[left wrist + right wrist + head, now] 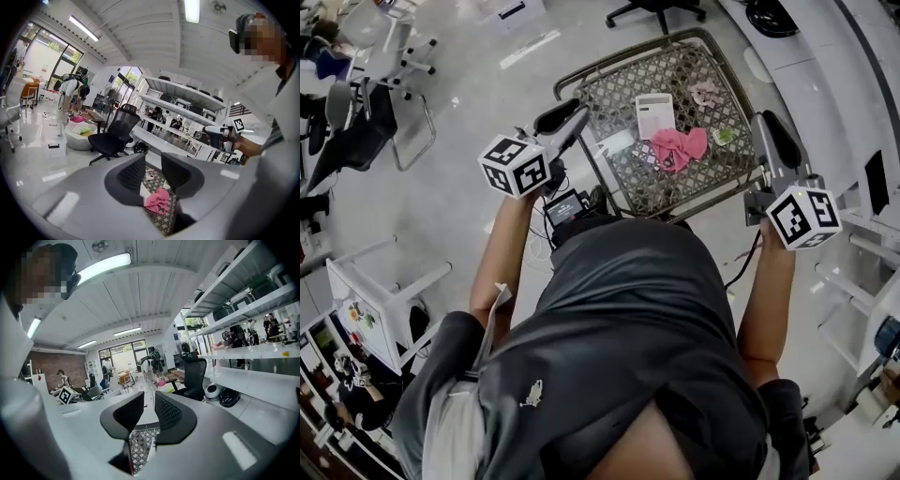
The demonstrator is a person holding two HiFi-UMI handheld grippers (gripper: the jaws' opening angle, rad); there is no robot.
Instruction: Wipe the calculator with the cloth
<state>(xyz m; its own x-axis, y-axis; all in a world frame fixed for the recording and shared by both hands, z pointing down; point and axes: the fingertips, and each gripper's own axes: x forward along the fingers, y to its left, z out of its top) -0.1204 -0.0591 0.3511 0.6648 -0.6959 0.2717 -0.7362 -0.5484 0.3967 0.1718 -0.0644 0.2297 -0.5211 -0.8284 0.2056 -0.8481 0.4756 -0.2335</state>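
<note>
Pink cloth (679, 147) beside calculator (654, 114) on mesh table (724, 171); hand-held grippers (581, 114) (764, 120) empty, slightly apart

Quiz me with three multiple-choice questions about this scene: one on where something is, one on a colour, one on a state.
1. Where is the calculator?
A on the floor
B on the patterned table
C on a chair

2. What colour is the crumpled cloth?
A blue
B pink
C yellow

3. What do the left gripper and right gripper hold?
A the cloth
B the calculator
C nothing

Answers:
1 B: it lies on the table's lattice top.
2 B: it shows pink in the head view and the left gripper view.
3 C: each gripper view shows nothing held between its jaws.
</note>
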